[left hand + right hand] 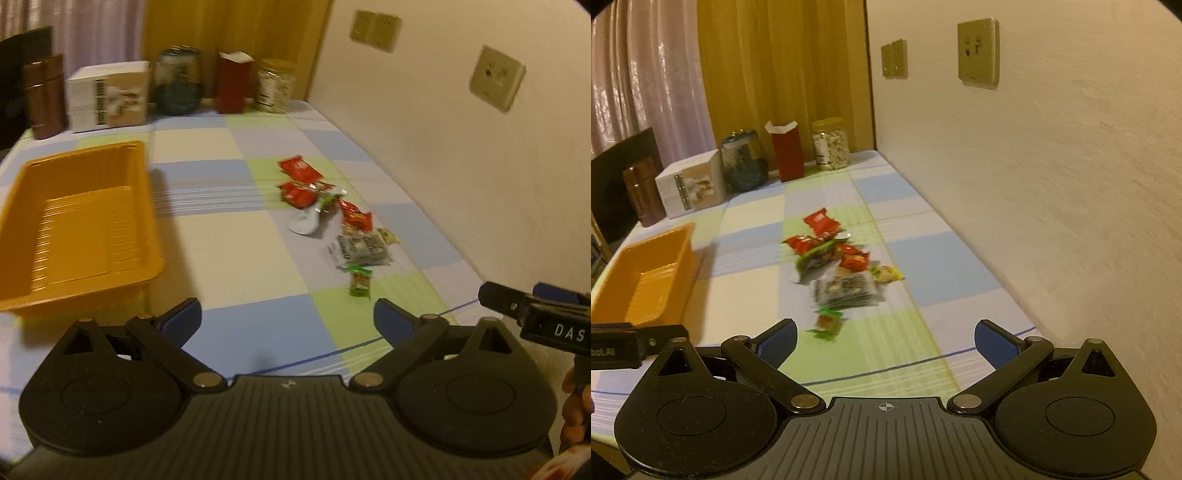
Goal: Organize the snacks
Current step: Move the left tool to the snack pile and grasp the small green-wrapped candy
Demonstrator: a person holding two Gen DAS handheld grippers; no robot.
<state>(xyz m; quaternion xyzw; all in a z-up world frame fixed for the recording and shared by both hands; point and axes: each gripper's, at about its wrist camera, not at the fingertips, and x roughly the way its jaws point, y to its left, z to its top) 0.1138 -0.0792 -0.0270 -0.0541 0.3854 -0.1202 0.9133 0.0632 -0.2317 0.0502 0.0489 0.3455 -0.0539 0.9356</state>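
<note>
Covering the desk (207, 236) is a cloth checked in pale blue, green and cream, and a cream wall (1052, 184) with switch plates is running along its right edge. At the far edge, in front of yellow and pale curtains, a brown flask (44, 96), a white box (109, 96), a dark glass jar (179, 81), a red carton (234, 83) and a clear jar with a yellow lid (275, 86) are standing in a row.

An orange tray (144, 206) is sitting near the left edge, nothing lying in it that I can see; its near corner is being cut off in the right wrist view.

The snacks (332, 218) are lying in a loose string towards the right edge, well apart from the tray: red packets at the far end, a white and green wrapper, a grey printed packet, and a small green packet (360, 282) nearest the tongs. Motion blur is smearing them, so no label is readable.

The left gripper (288, 317) is hovering with its blue pads wide apart, nothing between them, the green packet lying ahead and slightly right of its gap. The right gripper (884, 341) is likewise spread wide and holding nothing, the same green packet (827, 325) lying just ahead of its left pad. Each gripper is showing only partly at the edge of the other's view, with part of a hand (576, 413) at the left view's right edge.
</note>
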